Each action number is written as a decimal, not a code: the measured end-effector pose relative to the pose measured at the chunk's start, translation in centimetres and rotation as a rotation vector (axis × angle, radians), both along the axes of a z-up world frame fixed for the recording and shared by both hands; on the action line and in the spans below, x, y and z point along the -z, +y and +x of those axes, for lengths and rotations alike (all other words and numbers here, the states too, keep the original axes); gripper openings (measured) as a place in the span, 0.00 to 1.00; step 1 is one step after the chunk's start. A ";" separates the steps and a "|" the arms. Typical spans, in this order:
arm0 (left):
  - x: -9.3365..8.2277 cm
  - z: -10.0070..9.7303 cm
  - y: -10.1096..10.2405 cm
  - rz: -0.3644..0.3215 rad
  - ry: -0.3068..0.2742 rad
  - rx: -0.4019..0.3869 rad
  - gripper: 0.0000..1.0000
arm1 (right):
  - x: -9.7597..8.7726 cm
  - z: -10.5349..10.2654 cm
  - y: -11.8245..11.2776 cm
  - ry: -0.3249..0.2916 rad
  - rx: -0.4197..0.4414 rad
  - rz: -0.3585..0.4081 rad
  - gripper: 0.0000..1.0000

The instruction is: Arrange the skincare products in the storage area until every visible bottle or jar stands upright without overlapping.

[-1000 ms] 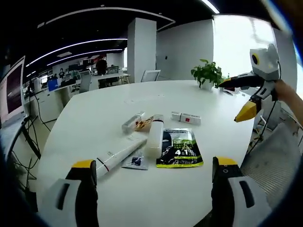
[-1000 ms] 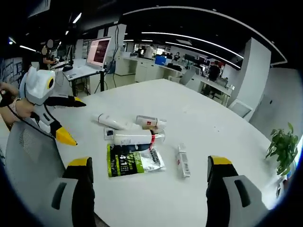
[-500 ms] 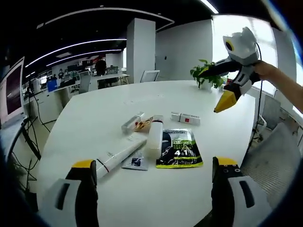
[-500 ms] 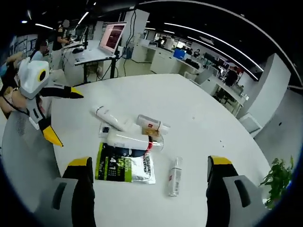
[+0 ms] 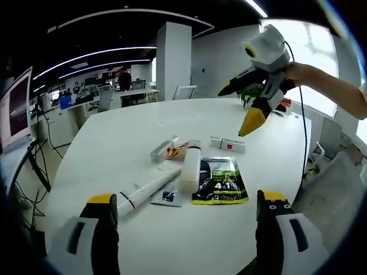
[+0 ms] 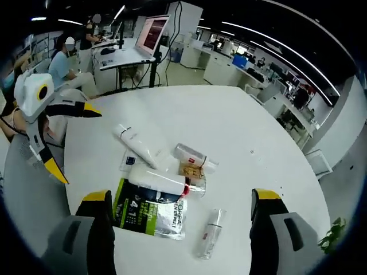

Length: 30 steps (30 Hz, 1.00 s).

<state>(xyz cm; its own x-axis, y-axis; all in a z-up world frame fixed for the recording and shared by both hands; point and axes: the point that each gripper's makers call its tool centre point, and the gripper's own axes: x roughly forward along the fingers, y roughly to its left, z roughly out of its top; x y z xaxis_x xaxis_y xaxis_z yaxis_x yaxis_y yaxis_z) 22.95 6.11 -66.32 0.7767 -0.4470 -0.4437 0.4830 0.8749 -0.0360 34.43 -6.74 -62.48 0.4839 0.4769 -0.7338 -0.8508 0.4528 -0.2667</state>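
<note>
All the skincare items lie flat in a cluster on the round white table [image 5: 114, 132]. They are a white tube with a red band [image 5: 146, 186] [image 6: 136, 143], a white bottle [image 5: 189, 169] [image 6: 157, 179], a green-black pouch [image 5: 221, 180] [image 6: 150, 209], a small clear bottle [image 5: 162, 149] [image 6: 195, 156], a slim bottle with a red label [image 5: 227, 144] [image 6: 209, 232], an orange packet [image 5: 178, 150] [image 6: 191, 171] and a small sachet [image 5: 167, 196] [image 6: 129, 160]. My left gripper [image 5: 188, 197] [image 6: 77, 144] is open at the table's near edge. My right gripper [image 6: 181, 195] [image 5: 234, 110] hangs open above the slim bottle, holding nothing.
A potted plant [image 5: 249, 91] [image 6: 328, 238] stands at the table's far side, with a chair [image 5: 183, 91] behind it. Desks with a monitor [image 6: 150, 34] and seated people [image 6: 60, 66] are beyond the table. Bare tabletop surrounds the cluster.
My right gripper has risen and swung in over the table toward the slim bottle, its view tilting down onto the cluster. My left gripper has barely moved. No product has shifted.
</note>
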 end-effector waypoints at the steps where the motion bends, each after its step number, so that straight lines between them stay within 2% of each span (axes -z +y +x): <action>1: 0.0 0.0 0.0 0.000 0.001 0.000 0.95 | 0.4 0.3 0.1 0.014 -0.006 -0.011 1.00; 5: -0.1 0.1 0.2 -0.007 -0.003 -0.008 0.96 | 1.6 1.1 0.5 0.083 -0.010 -0.029 1.00; 9: -0.2 0.1 0.2 -0.022 -0.004 -0.015 0.95 | 2.6 2.0 0.7 0.109 -0.010 -0.058 1.00; 17: -0.5 0.1 0.2 -0.031 -0.009 -0.019 0.96 | 5.9 2.5 0.9 0.203 0.020 -0.120 1.00; 22: -0.5 0.1 0.3 -0.030 -0.006 -0.021 0.95 | 8.0 1.7 1.0 0.293 0.054 -0.122 1.00; 25: -0.5 0.2 0.4 -0.030 -0.003 -0.030 0.96 | 8.8 1.0 1.3 0.325 0.074 -0.103 1.00; 29: -0.6 0.3 0.5 -0.038 -0.003 -0.032 0.96 | 10.1 -0.5 1.9 0.433 0.128 -0.081 1.00; 30: -0.6 0.3 0.5 -0.038 -0.003 -0.031 0.96 | 10.2 -0.5 2.0 0.440 0.135 -0.069 1.00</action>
